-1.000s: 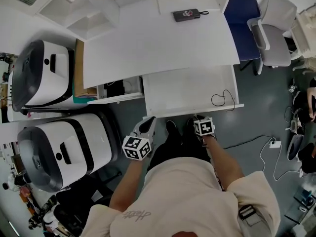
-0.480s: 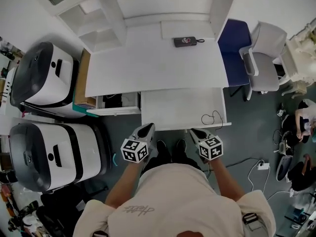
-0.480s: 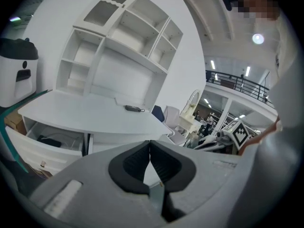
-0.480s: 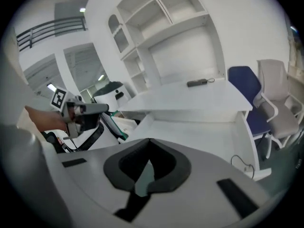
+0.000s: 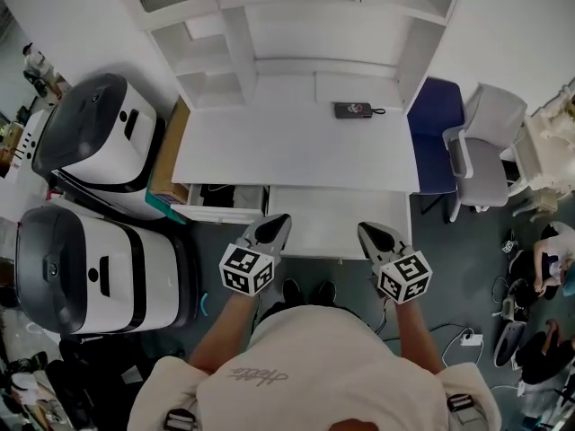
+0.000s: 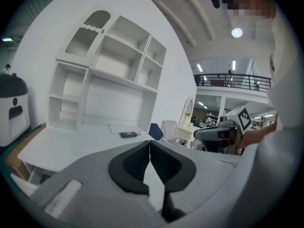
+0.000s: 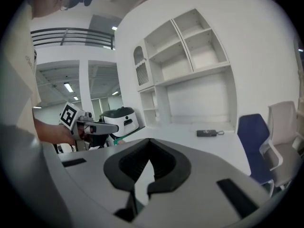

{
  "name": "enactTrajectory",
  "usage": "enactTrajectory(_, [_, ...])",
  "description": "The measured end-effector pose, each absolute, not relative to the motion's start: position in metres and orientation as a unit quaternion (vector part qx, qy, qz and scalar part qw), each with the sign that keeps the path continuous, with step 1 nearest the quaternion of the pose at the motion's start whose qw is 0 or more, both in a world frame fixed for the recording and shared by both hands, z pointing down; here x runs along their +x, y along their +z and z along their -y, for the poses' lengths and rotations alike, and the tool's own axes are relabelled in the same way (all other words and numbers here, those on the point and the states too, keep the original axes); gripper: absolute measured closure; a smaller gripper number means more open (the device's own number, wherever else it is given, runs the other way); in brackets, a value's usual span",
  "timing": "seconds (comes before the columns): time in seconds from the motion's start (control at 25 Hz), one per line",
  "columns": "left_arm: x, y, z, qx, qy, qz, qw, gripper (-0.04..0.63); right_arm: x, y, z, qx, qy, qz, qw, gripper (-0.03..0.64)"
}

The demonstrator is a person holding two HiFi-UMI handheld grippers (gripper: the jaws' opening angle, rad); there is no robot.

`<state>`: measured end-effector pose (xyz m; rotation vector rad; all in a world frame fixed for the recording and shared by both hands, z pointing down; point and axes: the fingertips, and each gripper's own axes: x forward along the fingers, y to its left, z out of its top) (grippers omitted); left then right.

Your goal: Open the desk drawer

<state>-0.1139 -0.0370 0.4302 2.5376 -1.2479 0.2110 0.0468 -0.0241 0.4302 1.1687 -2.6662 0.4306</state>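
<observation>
One white worktop (image 5: 287,142) sits at twelve o'clock. Two machines hem it at nine, the far machine (image 5: 99,133) and the near machine (image 5: 90,268). Two chairs stand at three, the blue chair (image 5: 433,133) and the grey chair (image 5: 490,146). The single drawer (image 5: 314,232) juts open at centre. The floor (image 5: 449,268) lies open at four. The left tongs (image 5: 279,220) and right tongs (image 5: 365,230) hang over the drawer, both closed and empty.

Open-plan office/lab: white counter (image 5: 296,142) w/ shelf hutch (image 5: 296,25) ahead of left claw (image 5: 275,223), swivel chairs (image 5: 485,142) right of right claw (image 5: 367,230), big white machines (image 5: 99,133) at left, mezzanine railing (image 6: 232,81).
</observation>
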Motion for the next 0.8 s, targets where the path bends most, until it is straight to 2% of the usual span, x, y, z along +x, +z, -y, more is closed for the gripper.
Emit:
enactTrajectory(0.44, [-0.132,0.327,0.060,0.889,0.025,0.454,0.060,0.580,0.047,0.331,0.045,0.408,0.050,0.911,0.037,0.615])
enactTrajectory(0.8, [-0.137,0.313,0.059,0.888,0.041,0.458,0.030,0.580,0.043,0.311,0.045,0.424,0.027,0.905,0.024,0.615])
